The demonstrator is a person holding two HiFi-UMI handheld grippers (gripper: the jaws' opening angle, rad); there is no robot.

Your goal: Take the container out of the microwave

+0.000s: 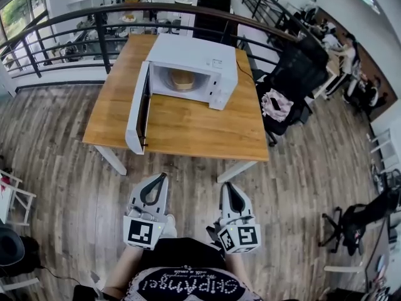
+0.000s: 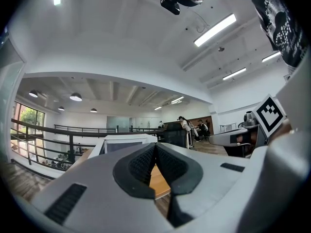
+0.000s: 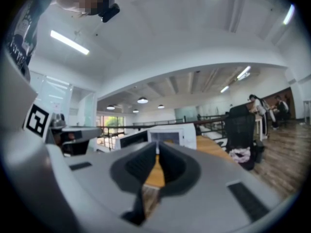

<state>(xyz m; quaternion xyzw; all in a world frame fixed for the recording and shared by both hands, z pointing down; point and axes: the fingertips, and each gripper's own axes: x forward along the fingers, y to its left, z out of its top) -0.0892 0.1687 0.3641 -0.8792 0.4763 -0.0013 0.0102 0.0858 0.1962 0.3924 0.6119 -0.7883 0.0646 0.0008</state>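
A white microwave point(image 1: 191, 64) stands on a wooden table point(image 1: 188, 127), its door point(image 1: 138, 108) swung wide open to the left. Inside sits a round tan container point(image 1: 182, 79). Both grippers hover over the wooden floor short of the table's near edge, pointing toward it. My left gripper point(image 1: 165, 175) is shut with nothing in it, its tips touching. My right gripper point(image 1: 227, 185) is shut too and holds nothing. In the left gripper view the left gripper point(image 2: 155, 144) points at the microwave point(image 2: 127, 142). In the right gripper view the right gripper point(image 3: 158, 147) faces the microwave point(image 3: 167, 135).
A black office chair point(image 1: 288, 74) with clothes piled on it stands right of the table. A dark railing point(image 1: 94, 17) curves behind the table. People sit at desks at the far right point(image 1: 348, 61). A white stool point(image 1: 15, 199) is at left, another chair point(image 1: 351, 221) at lower right.
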